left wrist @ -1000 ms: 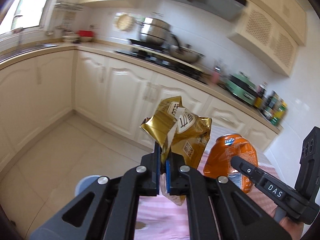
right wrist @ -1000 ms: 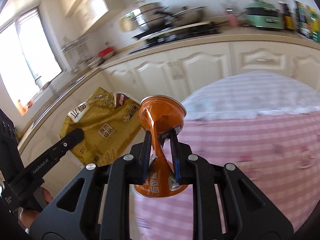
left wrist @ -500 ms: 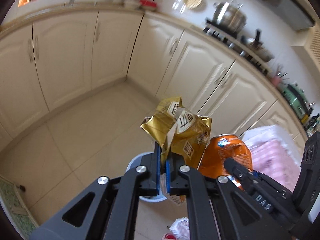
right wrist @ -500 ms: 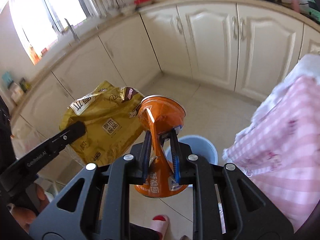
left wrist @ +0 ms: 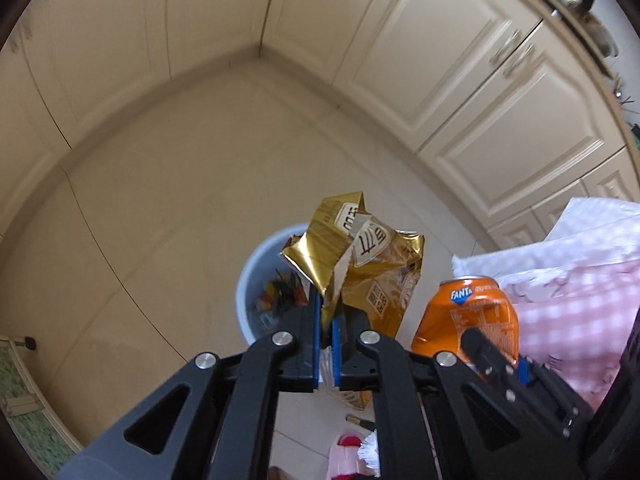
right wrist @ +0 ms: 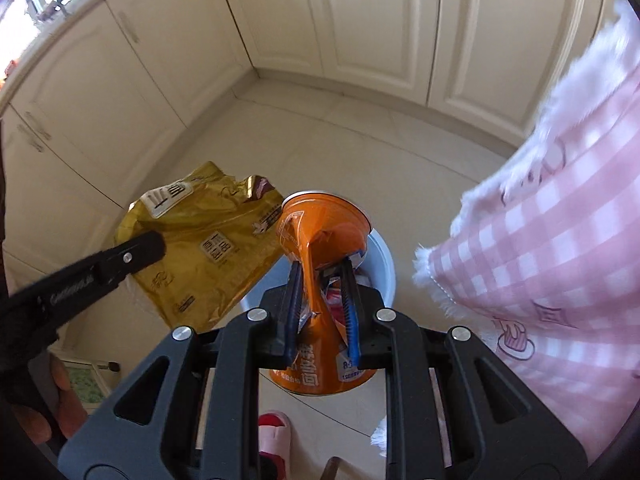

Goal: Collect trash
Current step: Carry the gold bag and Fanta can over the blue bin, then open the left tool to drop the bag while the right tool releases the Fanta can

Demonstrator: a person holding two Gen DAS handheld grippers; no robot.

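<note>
My left gripper (left wrist: 326, 312) is shut on a crumpled gold snack bag (left wrist: 360, 256), which hangs over a pale blue trash bin (left wrist: 256, 276) on the floor. Several scraps lie inside the bin. My right gripper (right wrist: 322, 280) is shut on a crushed orange Fanta can (right wrist: 320, 232), pinched at its dented middle, above the same bin (right wrist: 384, 260). The can (left wrist: 468, 312) also shows to the right in the left wrist view, and the gold bag (right wrist: 200, 236) to the left in the right wrist view. Both grippers point steeply down.
Cream cabinet doors (left wrist: 460, 72) line two walls and meet in a corner behind the bin. A pink checked tablecloth (right wrist: 560, 240) hangs at the right. A pink slipper (right wrist: 274, 436) is on the tiled floor below. A green mat (left wrist: 24, 400) lies at the lower left.
Both grippers have dropped and tipped downward from counter height toward the floor. The bin has come into view under the bag and the can. Both grips have stayed the same.
</note>
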